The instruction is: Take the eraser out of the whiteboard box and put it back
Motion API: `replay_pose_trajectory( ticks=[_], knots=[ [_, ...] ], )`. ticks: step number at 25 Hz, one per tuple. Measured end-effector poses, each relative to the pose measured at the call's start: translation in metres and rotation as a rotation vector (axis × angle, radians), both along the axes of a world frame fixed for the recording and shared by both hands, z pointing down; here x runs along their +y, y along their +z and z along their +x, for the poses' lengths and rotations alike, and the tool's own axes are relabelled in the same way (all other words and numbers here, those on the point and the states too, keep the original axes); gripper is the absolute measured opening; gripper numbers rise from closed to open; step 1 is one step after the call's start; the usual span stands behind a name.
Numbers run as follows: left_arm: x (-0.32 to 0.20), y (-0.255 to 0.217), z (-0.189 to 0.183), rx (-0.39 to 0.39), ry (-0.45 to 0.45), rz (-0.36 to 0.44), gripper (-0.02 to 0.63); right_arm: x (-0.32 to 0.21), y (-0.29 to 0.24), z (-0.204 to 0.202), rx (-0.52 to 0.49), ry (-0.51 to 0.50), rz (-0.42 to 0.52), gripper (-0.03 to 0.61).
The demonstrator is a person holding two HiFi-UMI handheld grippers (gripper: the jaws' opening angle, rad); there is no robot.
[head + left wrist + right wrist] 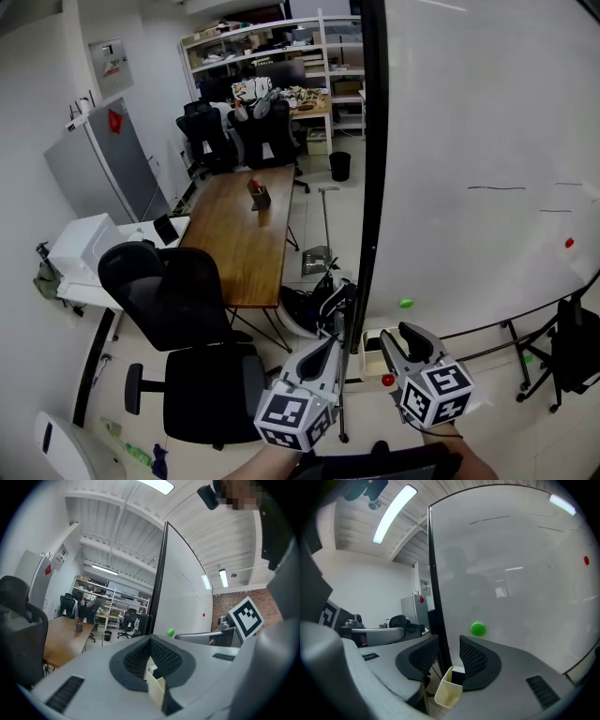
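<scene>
Eraser (457, 677): dark block lying inside the whiteboard box (446, 694), touched by neither tool.

Whiteboard box: cream, open-topped, set at the lower corner of the whiteboard (487, 131), just beside its black upright frame (374, 169).

Right gripper (449, 641): jaws partly apart with nothing between the pads. I see the frame through the gap, and the box just below and beyond the tips.

Left gripper (151, 640): pads together at the tips, holding nothing. It is next to the right one, and I see the same box under its tips.

Green magnet (405, 303): on the board, above the box.

Wooden desk (246, 230) and black office chair (173, 300): to the left, well apart from the board.
</scene>
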State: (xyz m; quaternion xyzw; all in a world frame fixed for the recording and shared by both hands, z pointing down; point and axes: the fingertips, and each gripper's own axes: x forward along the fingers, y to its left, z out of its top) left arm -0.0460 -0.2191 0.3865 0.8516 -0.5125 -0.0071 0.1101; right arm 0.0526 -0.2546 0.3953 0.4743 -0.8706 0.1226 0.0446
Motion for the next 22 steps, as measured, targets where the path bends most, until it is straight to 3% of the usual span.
replay_pose_trajectory(
  ticks=[7,9,18,22],
  knots=[
    [-0.019,0.03,0.002,0.002,-0.009,-0.043,0.028,-0.024,0.053,-0.003,0.057,0.015,-0.106,0.202],
    [-0.028,0.039,0.0,-0.001,-0.01,-0.057,0.028,-0.031,0.065,-0.005,0.078,0.019,-0.134,0.245],
    [-0.054,0.083,0.001,-0.03,0.005,-0.116,0.028,-0.056,0.11,-0.01,0.14,0.061,-0.234,0.249],
    [-0.06,0.095,-0.001,-0.028,0.01,-0.14,0.028,-0.059,0.122,-0.014,0.149,0.072,-0.273,0.285]
  ],
)
